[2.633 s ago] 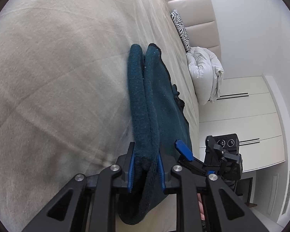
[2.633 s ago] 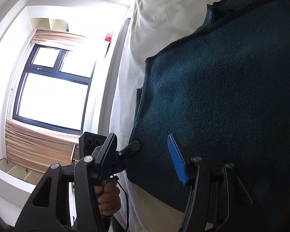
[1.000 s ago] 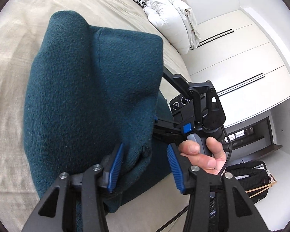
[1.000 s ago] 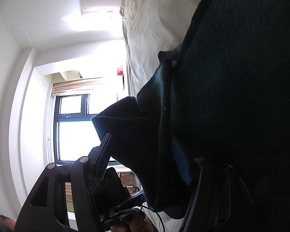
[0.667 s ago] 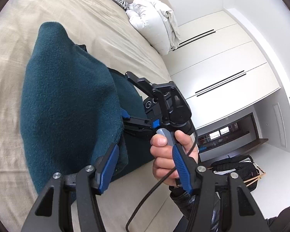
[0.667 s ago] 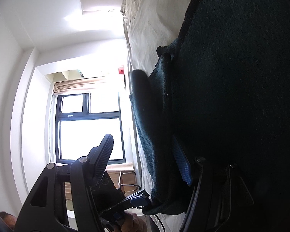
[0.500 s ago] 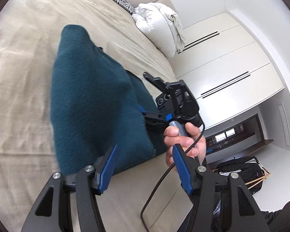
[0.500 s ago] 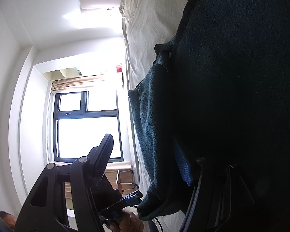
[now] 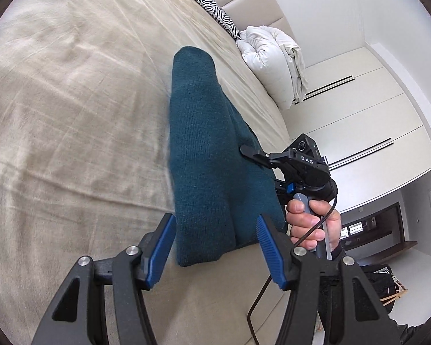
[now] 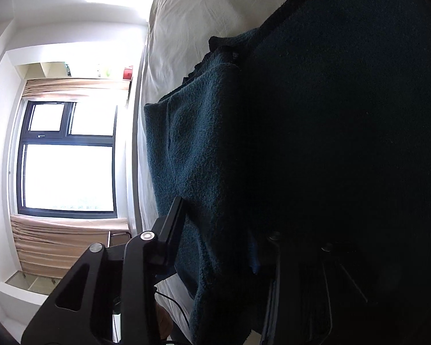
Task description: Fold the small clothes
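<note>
A dark teal knitted garment [image 9: 212, 155] lies folded in a long narrow stack on the beige bed [image 9: 71, 100]. My left gripper [image 9: 215, 247] is open, its blue pads on either side of the garment's near end without touching it. The right gripper [image 9: 250, 152] shows in the left wrist view, held in a hand at the garment's right edge. In the right wrist view the right gripper [image 10: 218, 230] is open, with folds of the teal garment [image 10: 204, 155] lying between its fingers; the right finger is in deep shadow.
A white duvet [image 9: 275, 66] and a zebra pillow [image 9: 215, 17] lie at the bed's head. White wardrobes [image 9: 359, 120] stand past the bed's right edge. A window [image 10: 66, 158] shows in the right wrist view.
My left gripper carried the garment's edge over to the right, let it go and pulled back open. The fold now lies flat. The right gripper stays at the right edge.
</note>
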The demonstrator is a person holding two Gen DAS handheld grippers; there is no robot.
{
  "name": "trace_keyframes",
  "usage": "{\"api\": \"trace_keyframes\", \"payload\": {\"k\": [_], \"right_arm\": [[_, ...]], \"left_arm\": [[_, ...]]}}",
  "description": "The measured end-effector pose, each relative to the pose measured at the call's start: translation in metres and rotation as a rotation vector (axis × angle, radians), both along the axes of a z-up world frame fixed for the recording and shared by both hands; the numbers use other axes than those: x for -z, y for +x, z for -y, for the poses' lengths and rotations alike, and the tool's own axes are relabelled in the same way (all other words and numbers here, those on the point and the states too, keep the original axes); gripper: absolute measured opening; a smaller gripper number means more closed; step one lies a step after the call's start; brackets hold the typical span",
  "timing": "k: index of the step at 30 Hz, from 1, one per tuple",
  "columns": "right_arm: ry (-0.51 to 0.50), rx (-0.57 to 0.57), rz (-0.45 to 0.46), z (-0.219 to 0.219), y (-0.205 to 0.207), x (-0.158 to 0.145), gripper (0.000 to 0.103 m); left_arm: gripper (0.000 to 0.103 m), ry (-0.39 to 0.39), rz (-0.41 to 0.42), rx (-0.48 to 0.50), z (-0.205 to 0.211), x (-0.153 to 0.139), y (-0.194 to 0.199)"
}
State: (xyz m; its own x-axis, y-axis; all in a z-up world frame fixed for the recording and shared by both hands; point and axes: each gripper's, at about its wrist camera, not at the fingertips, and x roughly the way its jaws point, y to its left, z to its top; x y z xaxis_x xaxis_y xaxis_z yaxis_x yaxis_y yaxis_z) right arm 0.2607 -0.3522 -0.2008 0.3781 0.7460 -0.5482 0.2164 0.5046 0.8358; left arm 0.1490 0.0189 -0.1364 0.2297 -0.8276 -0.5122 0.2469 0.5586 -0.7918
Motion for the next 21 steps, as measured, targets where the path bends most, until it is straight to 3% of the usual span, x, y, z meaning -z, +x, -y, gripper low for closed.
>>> {"api": "trace_keyframes", "payload": {"k": [1,4,13,21], "right_arm": [[-0.02,0.004,0.0,0.0,0.0,0.0,0.016],[-0.075,0.009,0.025,0.005,-0.008,-0.01,0.012],[-0.181,0.05,0.076,0.044,-0.024,-0.044,0.011],[-0.236,0.132,0.065,0.102,-0.046,-0.049,0.011]], "left_arm": [[0.06,0.006,0.001,0.001,0.001,-0.001,0.001],[0.06,0.017,0.002,0.01,0.009,-0.004,0.0],[0.062,0.022,0.028,0.031,0.03,-0.014,0.006],[0.062,0.038,0.048,0.088,0.061,-0.025,0.018]]}}
